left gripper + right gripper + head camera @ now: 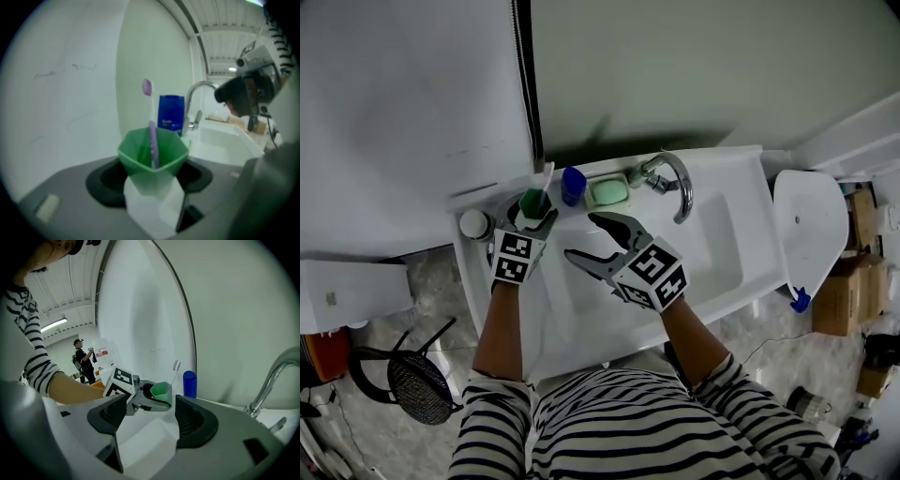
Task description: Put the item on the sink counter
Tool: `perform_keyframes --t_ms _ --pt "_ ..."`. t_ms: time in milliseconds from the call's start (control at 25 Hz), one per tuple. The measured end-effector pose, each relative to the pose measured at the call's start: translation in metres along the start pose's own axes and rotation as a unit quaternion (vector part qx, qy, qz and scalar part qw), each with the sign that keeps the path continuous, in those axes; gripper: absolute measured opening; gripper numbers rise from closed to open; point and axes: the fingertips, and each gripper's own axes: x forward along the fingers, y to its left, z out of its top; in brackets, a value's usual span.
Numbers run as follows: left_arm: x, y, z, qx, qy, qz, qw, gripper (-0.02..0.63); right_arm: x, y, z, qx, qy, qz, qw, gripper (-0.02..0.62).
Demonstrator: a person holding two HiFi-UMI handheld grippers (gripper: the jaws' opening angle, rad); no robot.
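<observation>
While my left gripper [532, 208] is clamped on the green hexagonal plastic cup [152, 152], I judge that I am in the placing step itself. The cup stands upright between the jaws with a lilac-handled toothbrush [152, 136] leaning inside it. It is over the back left corner of the white sink counter [727, 164], just beside the blue cylindrical bottle [573, 185] and near a small round white jar [474, 224]. Whether its base already rests on the ledge I cannot tell, since the gripper body hides the bottom in every view.

My right gripper [579, 235] hovers over the white basin [712, 253] with its jaws spread and nothing between them, so it plays no part for now.

As I see it, the next move calls for settling the cup flat on the narrow ledge and keeping it upright so the toothbrush does not tip out. It also has to stay clear of the bottle and of the pale green soap dish [608, 191] further along by the chrome faucet [675, 183]. Only then should the jaws part and draw straight back.
</observation>
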Motion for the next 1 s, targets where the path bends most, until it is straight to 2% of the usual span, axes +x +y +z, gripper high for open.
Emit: perform_keyframes --t_ms 720,1000 --pt "0.038 0.016 -0.039 -0.025 0.006 0.022 0.9994 0.304 -0.031 -0.019 -0.021 0.014 0.010 -0.030 0.999 0.318" --pt "0.039 0.018 -0.038 -0.030 -0.014 0.024 0.9992 0.307 -0.034 -0.021 -0.019 0.008 0.010 -0.036 0.999 0.318"
